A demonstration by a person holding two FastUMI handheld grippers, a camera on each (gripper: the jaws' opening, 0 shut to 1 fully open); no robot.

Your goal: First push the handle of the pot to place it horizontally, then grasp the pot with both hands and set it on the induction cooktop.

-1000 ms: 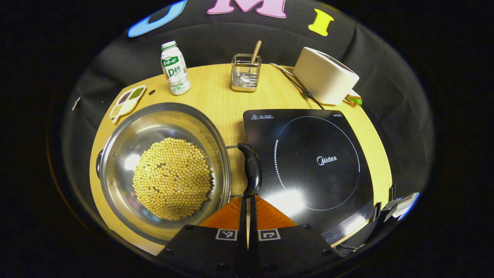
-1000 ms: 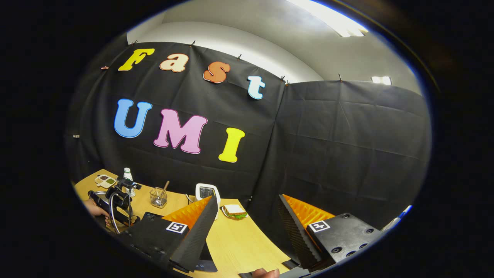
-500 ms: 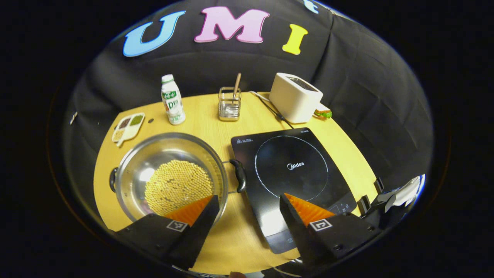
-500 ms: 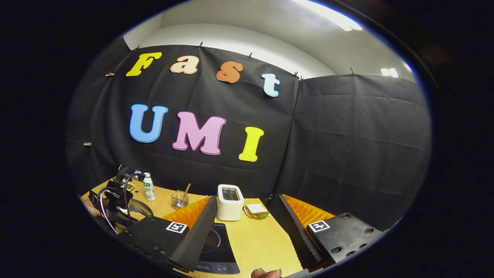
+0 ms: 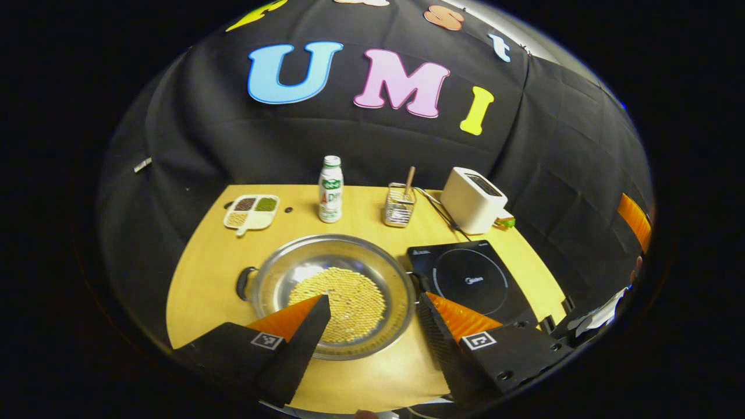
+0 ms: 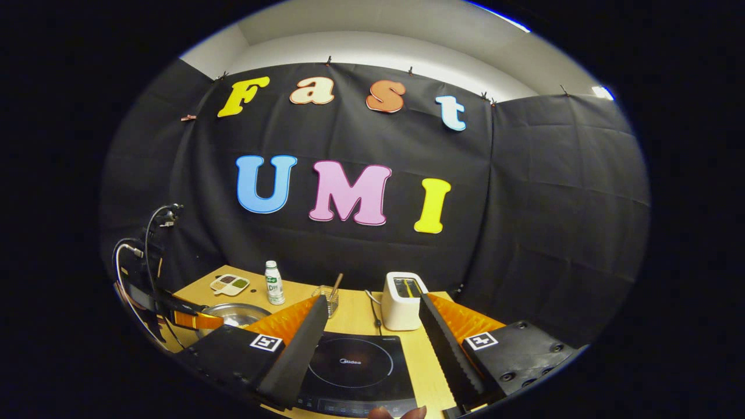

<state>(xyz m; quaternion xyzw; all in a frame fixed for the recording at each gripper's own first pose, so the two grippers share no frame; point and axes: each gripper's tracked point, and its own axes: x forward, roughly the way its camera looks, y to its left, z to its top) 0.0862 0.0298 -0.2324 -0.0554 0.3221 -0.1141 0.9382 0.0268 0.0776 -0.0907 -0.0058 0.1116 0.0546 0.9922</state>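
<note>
The steel pot holds yellow beans and sits on the table left of the black induction cooktop. One black handle sticks out on the pot's left side; the opposite one is partly hidden behind my finger. My left gripper is open, above the pot's near rim and back from it, touching nothing. In the right gripper view, my right gripper is open and empty above the cooktop. The pot lies to its left, with the left gripper beside it.
Along the back of the wooden table stand a divided dish, a small bottle, a wire utensil holder and a white toaster with its cord. A sandwich lies beside the toaster.
My left gripper, shut against the pot's right handle a second ago, has opened and drawn back and up. The right gripper has swung left and down, so the cooktop now lies before it.
</note>
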